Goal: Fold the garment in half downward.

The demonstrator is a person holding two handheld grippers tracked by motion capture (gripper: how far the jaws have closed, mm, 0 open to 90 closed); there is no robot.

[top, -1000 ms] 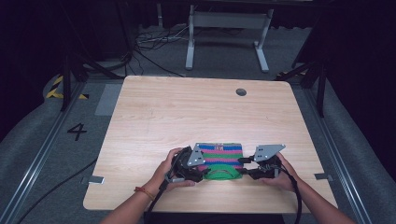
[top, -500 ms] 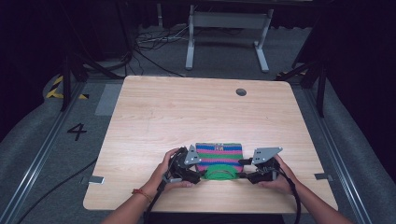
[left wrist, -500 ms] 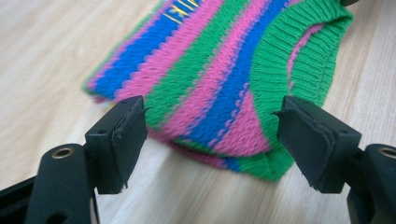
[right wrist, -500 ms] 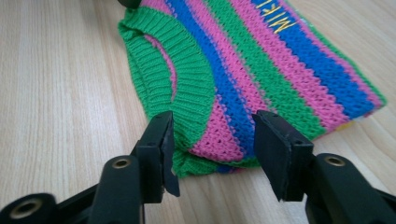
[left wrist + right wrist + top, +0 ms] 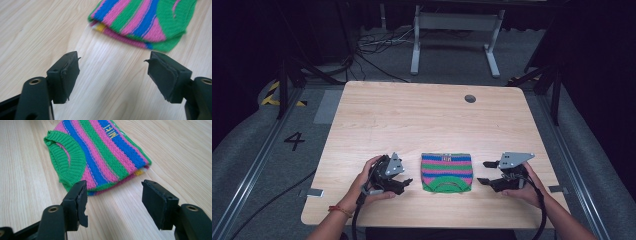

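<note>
High view has the folded striped sweater near the desk's front edge, left gripper and right gripper both wide and empty beside it, so the fold looks done.

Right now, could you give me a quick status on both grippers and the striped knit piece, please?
Left gripper open, right gripper open, both clear of the cloth. Striped knit piece lies folded flat on the table between them. Nothing in the way.
</note>
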